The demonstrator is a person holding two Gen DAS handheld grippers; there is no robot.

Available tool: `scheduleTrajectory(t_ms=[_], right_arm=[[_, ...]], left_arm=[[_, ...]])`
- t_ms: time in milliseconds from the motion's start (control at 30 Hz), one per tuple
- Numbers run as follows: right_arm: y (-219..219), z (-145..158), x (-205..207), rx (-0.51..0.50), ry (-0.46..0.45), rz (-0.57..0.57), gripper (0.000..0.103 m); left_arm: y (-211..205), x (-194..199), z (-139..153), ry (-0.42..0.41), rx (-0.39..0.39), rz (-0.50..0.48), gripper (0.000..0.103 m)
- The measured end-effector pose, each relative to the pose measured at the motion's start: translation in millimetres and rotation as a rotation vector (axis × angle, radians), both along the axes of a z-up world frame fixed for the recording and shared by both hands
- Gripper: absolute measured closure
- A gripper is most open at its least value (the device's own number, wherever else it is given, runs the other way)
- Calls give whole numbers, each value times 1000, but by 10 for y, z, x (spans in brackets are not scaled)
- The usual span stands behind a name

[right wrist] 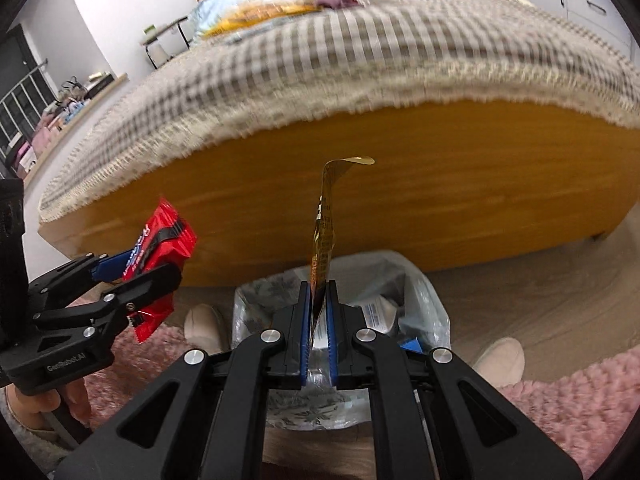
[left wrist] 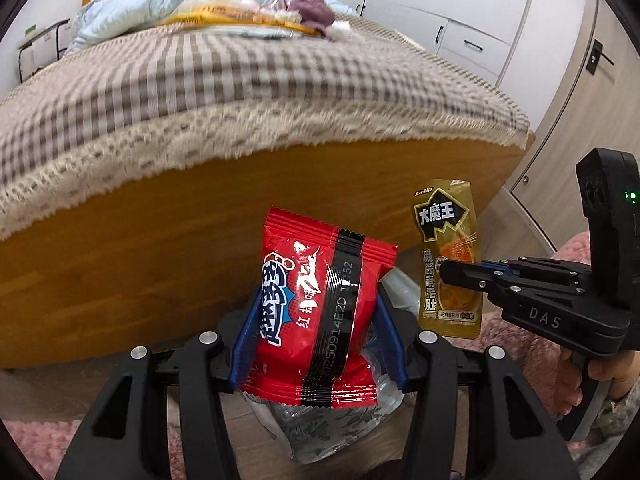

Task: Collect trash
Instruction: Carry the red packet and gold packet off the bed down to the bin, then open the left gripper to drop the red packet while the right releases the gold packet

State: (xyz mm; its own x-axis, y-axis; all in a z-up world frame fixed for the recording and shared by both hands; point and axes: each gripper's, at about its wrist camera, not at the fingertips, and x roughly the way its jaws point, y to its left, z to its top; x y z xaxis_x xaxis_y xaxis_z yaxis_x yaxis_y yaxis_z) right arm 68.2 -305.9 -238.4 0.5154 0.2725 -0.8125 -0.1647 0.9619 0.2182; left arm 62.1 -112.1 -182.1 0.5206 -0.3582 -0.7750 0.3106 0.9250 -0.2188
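Left tongs clamp a red snack packet between blue pads, packet upright. Right tongs pinch a narrow gold sachet at its lower end, sachet standing edge-on to the right wrist camera. Both items are held above a bin lined with a clear bag, which already contains wrappers. Bin stands on the floor against the wooden bed frame. Pink rug lies beside it. More wrappers lie on the bed's checked cover
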Motion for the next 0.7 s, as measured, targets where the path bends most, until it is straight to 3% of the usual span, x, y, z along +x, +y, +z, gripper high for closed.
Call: scheduleTrajectory(t_ms=[300, 700], right_arm=[[8, -387, 137, -12, 123, -28, 96], [79, -496, 241, -46, 151, -69, 96]], left_arm=[[-103, 87, -387, 87, 54, -11, 53], [-155, 332, -858, 235, 61, 28, 53]])
